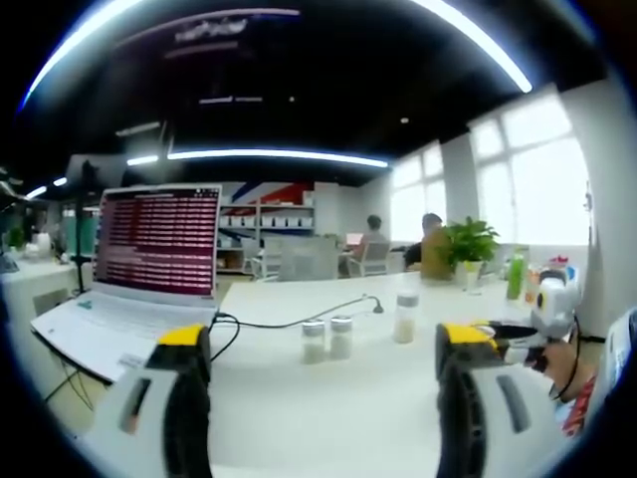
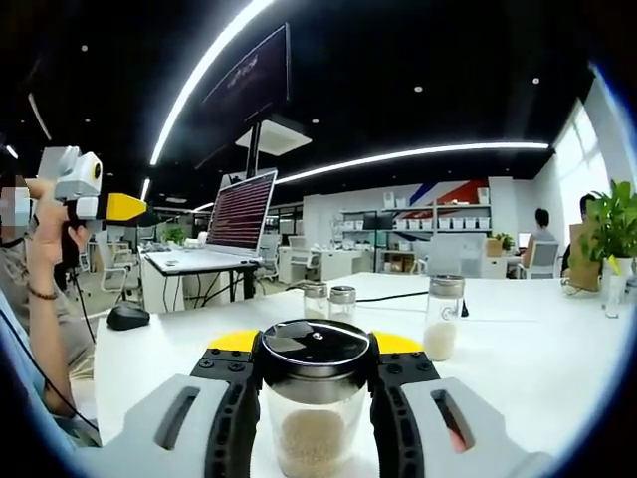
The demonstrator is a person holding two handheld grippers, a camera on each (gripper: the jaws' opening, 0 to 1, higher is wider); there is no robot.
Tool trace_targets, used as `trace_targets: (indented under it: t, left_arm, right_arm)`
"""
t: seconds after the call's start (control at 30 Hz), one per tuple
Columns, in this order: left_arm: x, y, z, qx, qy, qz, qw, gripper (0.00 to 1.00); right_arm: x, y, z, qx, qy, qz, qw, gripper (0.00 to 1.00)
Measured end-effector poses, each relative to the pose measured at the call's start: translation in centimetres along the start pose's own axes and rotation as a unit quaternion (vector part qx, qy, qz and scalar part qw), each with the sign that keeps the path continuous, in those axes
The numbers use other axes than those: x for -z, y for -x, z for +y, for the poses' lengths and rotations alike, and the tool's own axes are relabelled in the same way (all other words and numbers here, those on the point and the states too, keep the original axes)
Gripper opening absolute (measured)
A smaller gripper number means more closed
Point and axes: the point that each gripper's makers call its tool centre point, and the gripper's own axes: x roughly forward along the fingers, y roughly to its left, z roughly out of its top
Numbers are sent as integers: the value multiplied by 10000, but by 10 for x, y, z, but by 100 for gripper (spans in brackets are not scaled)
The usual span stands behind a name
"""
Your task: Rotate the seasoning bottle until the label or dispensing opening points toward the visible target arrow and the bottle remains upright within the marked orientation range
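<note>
Nearest to us in the right gripper view, the seasoning bottle [image 2: 314,398] stands upright between the jaws of the right gripper [image 2: 315,418], which press against its glass sides under the black lid (pale granules fill its lower part). Beyond it on the white table [image 2: 528,349] stand two small shakers [image 2: 328,302] and a taller jar [image 2: 443,317]. In the left gripper view, our left gripper [image 1: 323,398] has its jaws wide apart, holding nothing, with a laptop [image 1: 134,279] beyond.

Left gripper [image 1: 323,398] jaws apart, empty, above white table [image 1: 328,418]. Three shakers [image 1: 340,337] ahead; laptop [image 1: 139,269] far left.
</note>
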Motion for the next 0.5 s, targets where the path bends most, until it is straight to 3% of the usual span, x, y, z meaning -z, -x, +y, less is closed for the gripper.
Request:
trace_targets:
  t: [0.3, 0.33, 0.4, 0.43, 0.5]
  left_arm:
    - [0, 0, 1, -8, 5, -2, 10000, 99]
    - [0, 0, 1, -11, 1, 3, 10000, 99]
    - [0, 1, 1, -6, 12, -2, 10000, 99]
    - [-1, 1, 1, -12, 12, -11, 10000, 99]
    - [0, 1, 2, -26, 15, -11, 10000, 99]
  right_arm:
    - [0, 0, -1, 40, -98, -10, 9999, 43]
    - [-2, 0, -2, 65, -332, -93, 9994, 52]
    - [-6, 0, -6, 37, -359, -160, 9992, 77]
    - [-8, 1, -7, 57, -342, -155, 9993, 81]
    - [-11, 4, -10, 100, -280, -173, 9994, 77]
